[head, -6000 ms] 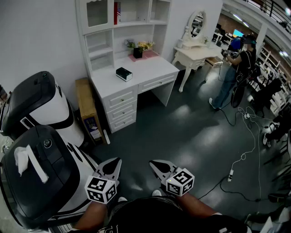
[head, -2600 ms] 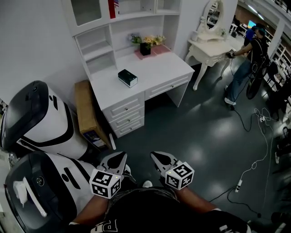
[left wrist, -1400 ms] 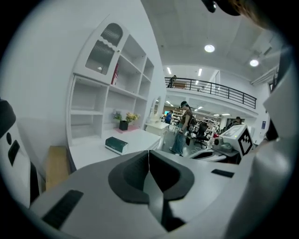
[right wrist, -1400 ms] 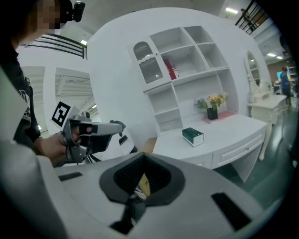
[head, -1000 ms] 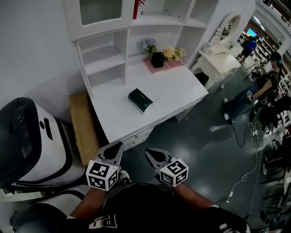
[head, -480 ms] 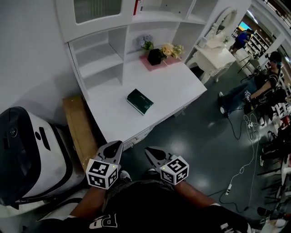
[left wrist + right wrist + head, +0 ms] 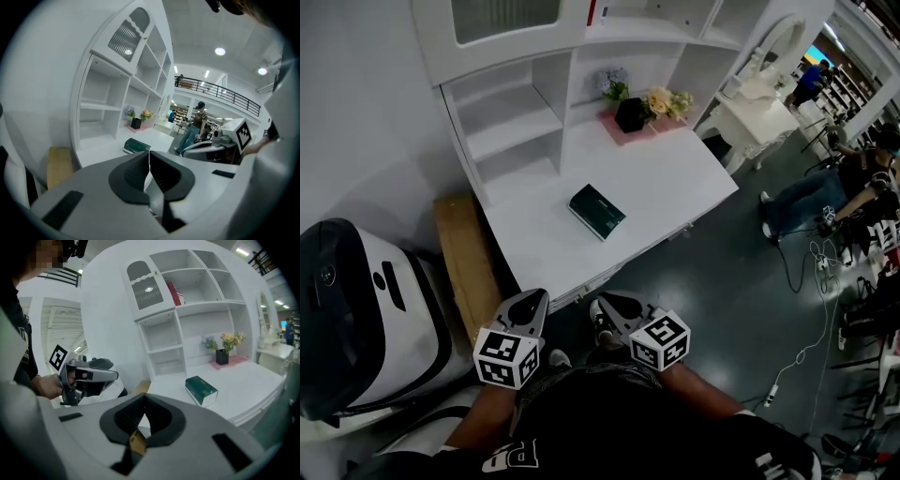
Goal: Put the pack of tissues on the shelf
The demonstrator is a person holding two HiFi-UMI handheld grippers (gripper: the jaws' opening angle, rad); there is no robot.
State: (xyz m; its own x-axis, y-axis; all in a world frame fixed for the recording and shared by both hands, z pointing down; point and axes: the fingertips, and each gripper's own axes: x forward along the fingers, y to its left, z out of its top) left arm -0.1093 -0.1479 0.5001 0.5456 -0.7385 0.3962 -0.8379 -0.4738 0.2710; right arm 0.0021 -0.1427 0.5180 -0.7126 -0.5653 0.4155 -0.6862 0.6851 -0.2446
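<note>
Head view: the pack of tissues lies flat on the white desk, below the bare shelf compartments (a flower pot stands at the desk's back). The left gripper and right gripper hang side by side just off the desk's near edge, well short of the pack.

Left gripper view: its jaws meet tip to tip with nothing between them.

Right gripper view: its jaws are likewise pressed together and empty, and the pack lies ahead to the right.

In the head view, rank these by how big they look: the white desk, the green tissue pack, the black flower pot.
Largest: white desk.
Next: green tissue pack.
Smallest: black flower pot. It stands farther from the camera, so its true size against the pack is unsure.
</note>
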